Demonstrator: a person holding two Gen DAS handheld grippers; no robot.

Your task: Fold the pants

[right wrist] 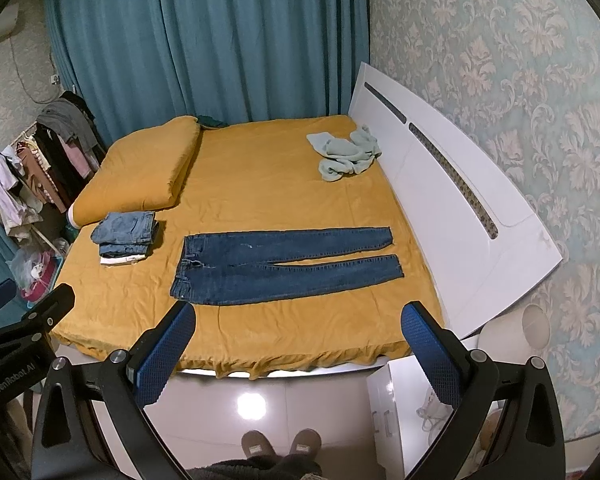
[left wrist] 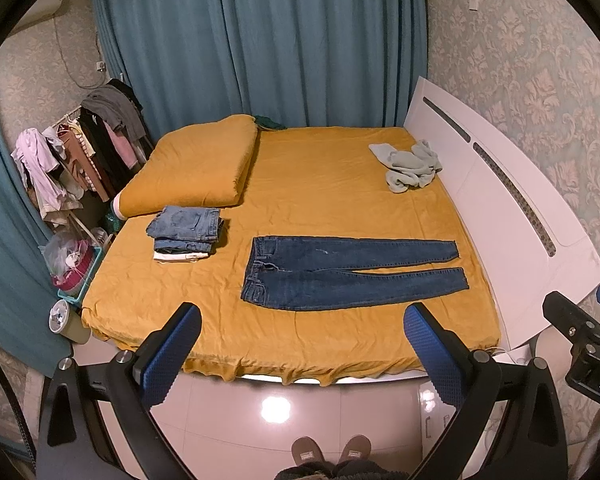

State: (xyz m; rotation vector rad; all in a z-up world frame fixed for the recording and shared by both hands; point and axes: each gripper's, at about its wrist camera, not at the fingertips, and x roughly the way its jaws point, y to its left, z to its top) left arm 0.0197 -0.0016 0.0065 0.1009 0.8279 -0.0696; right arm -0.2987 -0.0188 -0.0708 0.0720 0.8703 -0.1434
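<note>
Here dark blue jeans (left wrist: 340, 272) lie flat, legs slightly parted; both hand-held grippers (left wrist: 302, 330) (right wrist: 298, 326) gape empty.

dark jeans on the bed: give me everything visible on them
The dark jeans are dark blue denim, laid flat and unfolded on the yellow sheet near the bed's front edge. Waistband points left toward the folded stack, with a gap between; legs run right toward the headboard, slightly parted at the cuffs. A small pale mark shows on the far leg. Only the sheet touches them; both grippers are clear.
</note>
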